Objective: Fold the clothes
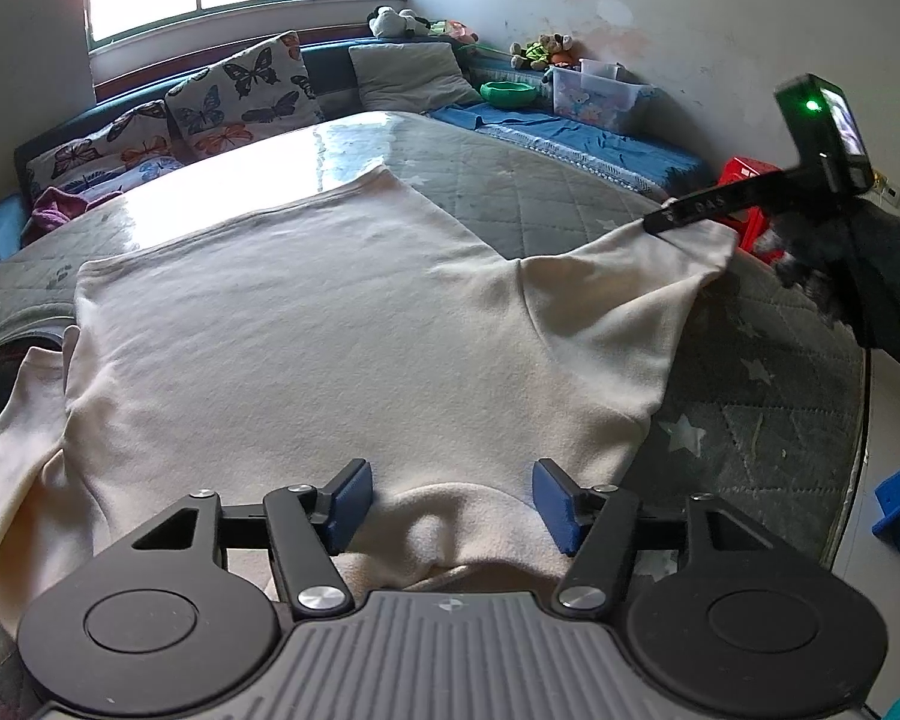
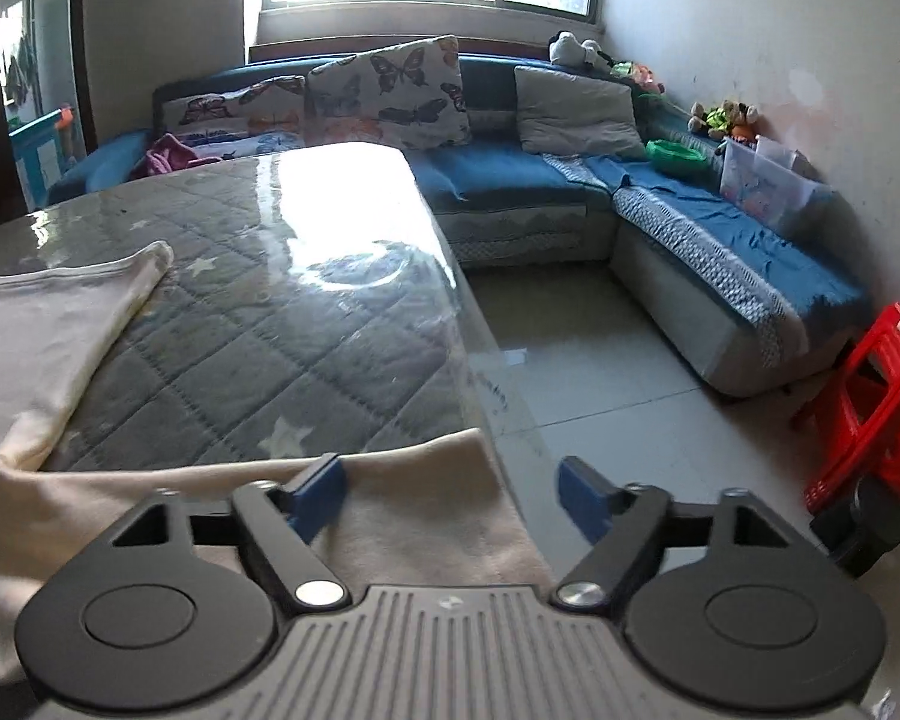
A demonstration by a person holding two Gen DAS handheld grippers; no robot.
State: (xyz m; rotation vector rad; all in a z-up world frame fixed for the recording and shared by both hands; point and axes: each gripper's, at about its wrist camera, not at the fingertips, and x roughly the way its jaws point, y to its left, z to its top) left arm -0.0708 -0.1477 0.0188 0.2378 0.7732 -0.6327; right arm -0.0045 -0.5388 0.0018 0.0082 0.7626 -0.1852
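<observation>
A cream shirt (image 1: 330, 324) lies spread flat on a quilted grey table (image 1: 750, 372), collar end nearest the left wrist camera, hem toward 12 o'clock. One sleeve (image 1: 624, 300) extends toward 2 o'clock; its cuff sits at the right gripper (image 1: 669, 219). In the right wrist view the right gripper's jaws stand wide, the left blue pad (image 2: 318, 495) over the sleeve cloth, nothing clamped. The left gripper (image 1: 450, 504) is also wide, its pads either side of the collar area, gripping nothing. Beyond the table at 12 o'clock: a blue sofa (image 2: 510, 180) with butterfly cushions (image 2: 390, 90). A red stool (image 2: 870, 396) stands at 3 o'clock.
</observation>
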